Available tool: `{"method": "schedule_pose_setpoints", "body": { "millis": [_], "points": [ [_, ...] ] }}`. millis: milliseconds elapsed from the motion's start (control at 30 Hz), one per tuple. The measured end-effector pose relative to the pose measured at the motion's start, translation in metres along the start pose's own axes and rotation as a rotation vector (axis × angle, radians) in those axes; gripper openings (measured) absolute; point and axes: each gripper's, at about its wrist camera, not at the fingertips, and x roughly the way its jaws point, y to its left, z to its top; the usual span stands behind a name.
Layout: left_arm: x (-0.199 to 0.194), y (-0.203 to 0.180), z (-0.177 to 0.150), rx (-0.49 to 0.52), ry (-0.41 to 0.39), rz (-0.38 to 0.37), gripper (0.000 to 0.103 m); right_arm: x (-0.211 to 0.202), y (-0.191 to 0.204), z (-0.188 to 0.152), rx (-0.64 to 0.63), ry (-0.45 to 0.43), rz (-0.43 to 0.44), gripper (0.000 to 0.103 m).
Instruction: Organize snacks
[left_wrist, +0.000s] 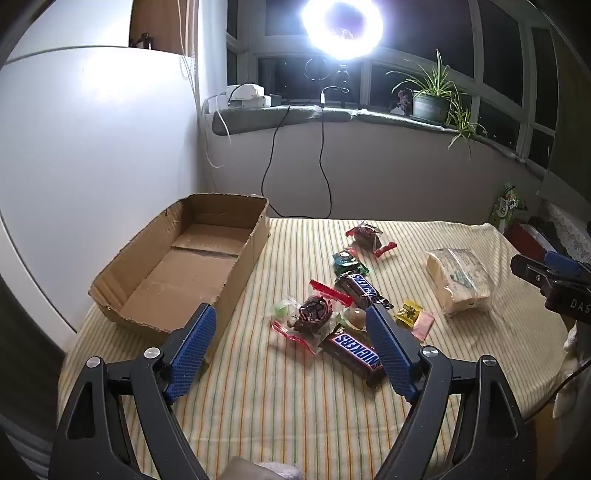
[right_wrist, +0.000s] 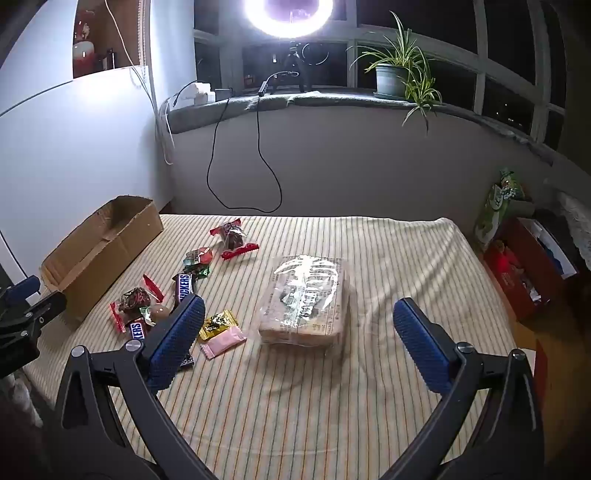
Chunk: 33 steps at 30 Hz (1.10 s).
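Note:
An empty cardboard box (left_wrist: 184, 266) (right_wrist: 92, 251) lies at the left of the striped tablecloth. Loose snacks sit in a cluster to its right: two Snickers bars (left_wrist: 356, 354) (left_wrist: 360, 290), a red-wrapped chocolate (left_wrist: 312, 314), a yellow packet (left_wrist: 409, 313) (right_wrist: 217, 323) on a pink one (right_wrist: 223, 341). A large clear-wrapped biscuit pack (right_wrist: 304, 299) (left_wrist: 458, 282) lies further right. My left gripper (left_wrist: 291, 314) hovers open above the cluster, holding nothing. My right gripper (right_wrist: 299, 306) hangs open in front of the biscuit pack, empty.
More wrapped sweets (left_wrist: 364, 236) (right_wrist: 232, 234) lie toward the table's far side. A ring light (left_wrist: 341, 26) glares from the windowsill beside a potted plant (left_wrist: 430, 99). Bags and a red box (right_wrist: 524, 266) stand off the table's right edge. A white wall is at the left.

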Motion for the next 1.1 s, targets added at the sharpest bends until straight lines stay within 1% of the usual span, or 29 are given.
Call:
{"method": "schedule_pose_setpoints", "body": {
  "millis": [267, 333, 367, 1100],
  "points": [
    [-0.003, 0.010, 0.000, -0.027, 0.004, -0.001, 0.083, -0.001, 0.002, 0.001, -0.016, -0.004, -0.008, 0.103],
    [-0.002, 0.010, 0.004, -0.030, 0.013, 0.003, 0.083, -0.002, 0.001, 0.001, -0.016, -0.008, -0.006, 0.103],
    [-0.003, 0.010, 0.000, -0.032, 0.007, 0.004, 0.083, -0.001, 0.002, 0.001, -0.017, -0.007, -0.007, 0.103],
    [-0.002, 0.011, -0.002, -0.043, 0.009, 0.008, 0.083, 0.001, 0.011, 0.001, -0.036, -0.004, -0.011, 0.103]
  ]
}}
